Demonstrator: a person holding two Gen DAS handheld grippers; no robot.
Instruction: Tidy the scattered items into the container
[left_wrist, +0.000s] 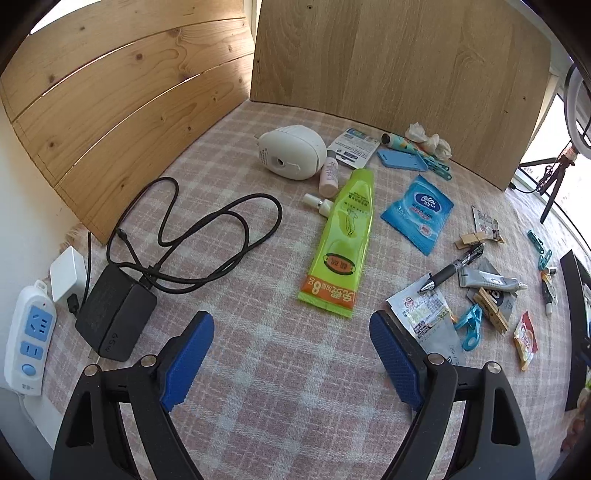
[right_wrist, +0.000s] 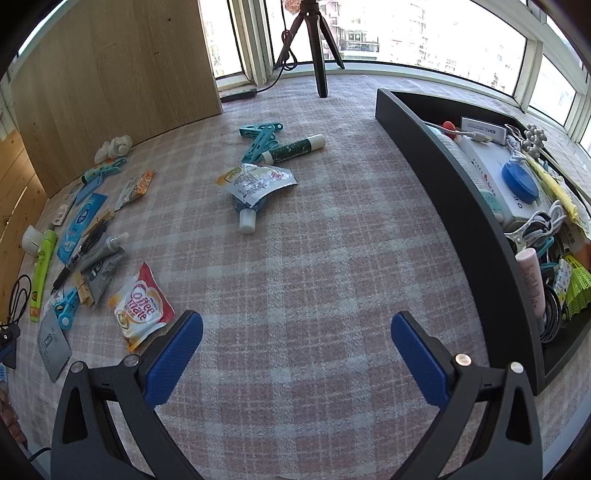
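Plaid cloth (right_wrist: 314, 258), one black container (right_wrist: 480, 236), two wooden clothespins (left_wrist: 480, 273)

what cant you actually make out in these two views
- Right wrist view: the black container runs off the right edge, and its near wall hides the lower contents.
- Left wrist view: the container is only a sliver at the right edge.
- Left wrist view: print on the green tube is too small to read.

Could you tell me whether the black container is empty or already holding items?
Already holding items: the black container shows a white box and cables.
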